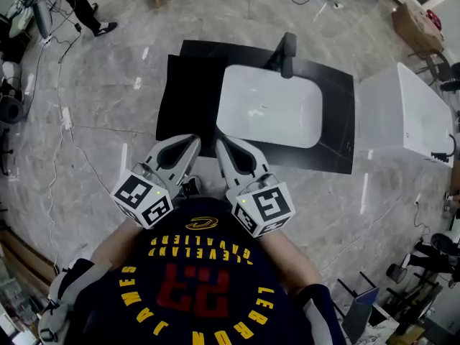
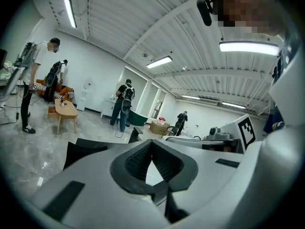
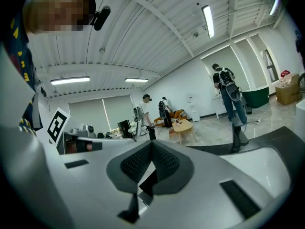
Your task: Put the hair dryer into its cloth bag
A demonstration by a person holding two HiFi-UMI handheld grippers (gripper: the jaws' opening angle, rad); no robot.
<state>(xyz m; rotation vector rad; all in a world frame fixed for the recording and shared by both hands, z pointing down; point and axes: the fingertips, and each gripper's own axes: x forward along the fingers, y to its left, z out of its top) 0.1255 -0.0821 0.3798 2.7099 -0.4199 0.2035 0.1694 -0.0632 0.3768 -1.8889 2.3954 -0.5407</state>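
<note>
The left gripper (image 1: 192, 141) and right gripper (image 1: 221, 144) are both closed on nothing, at 6 o'clock of the white basin (image 1: 269, 106). The black upright object (image 1: 287, 54) at its 12 o'clock is possibly the hair dryer. A black cloth (image 1: 185, 92) lies at 9 o'clock, its near edge hidden by the grippers.
</note>
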